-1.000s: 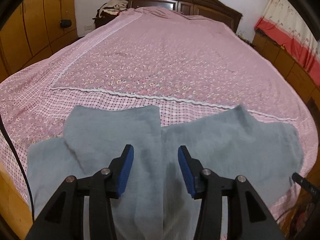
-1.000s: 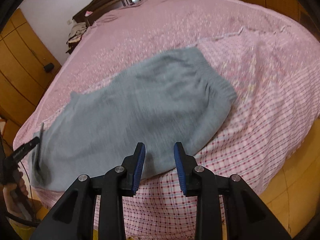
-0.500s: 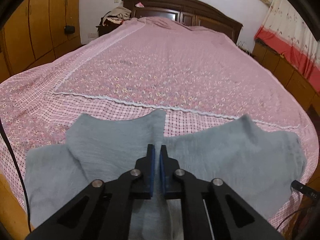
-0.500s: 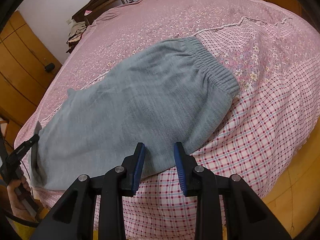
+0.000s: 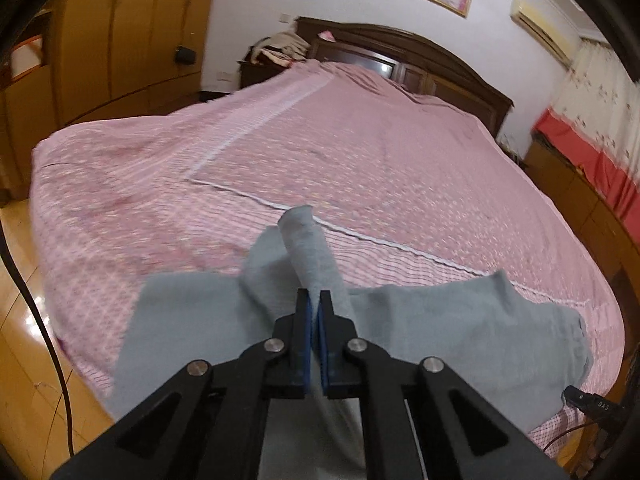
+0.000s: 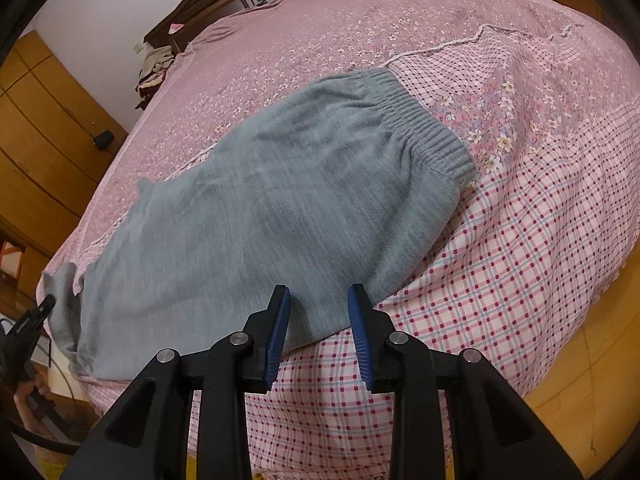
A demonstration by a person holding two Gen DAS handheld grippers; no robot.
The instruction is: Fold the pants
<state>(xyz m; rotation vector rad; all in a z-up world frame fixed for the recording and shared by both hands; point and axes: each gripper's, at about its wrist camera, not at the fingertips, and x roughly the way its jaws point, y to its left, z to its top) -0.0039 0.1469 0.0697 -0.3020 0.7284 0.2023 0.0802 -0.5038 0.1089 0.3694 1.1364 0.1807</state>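
Grey pants [image 6: 280,200] lie on the pink bed near its foot edge, the ribbed waistband [image 6: 424,128] at the right. In the left wrist view the pants [image 5: 460,328] spread right, and a leg end [image 5: 308,248] is lifted off the bed. My left gripper [image 5: 314,300] is shut on that leg fabric and holds it up. My right gripper [image 6: 319,300] is open just above the near edge of the pants, with nothing in it. The left gripper [image 6: 32,320] also shows at the far left of the right wrist view.
The pink floral bedspread [image 5: 380,152] covers the whole bed, with a checked border [image 6: 520,264] at the foot. A dark wooden headboard [image 5: 420,52] stands at the far end. Wooden wardrobes [image 5: 100,40] line the left wall. Wooden floor [image 5: 24,320] lies below the bed edge.
My left gripper closed on the leg fabric and lifted it, so the leg end now stands up off the bed. My right gripper stayed open and barely moved.
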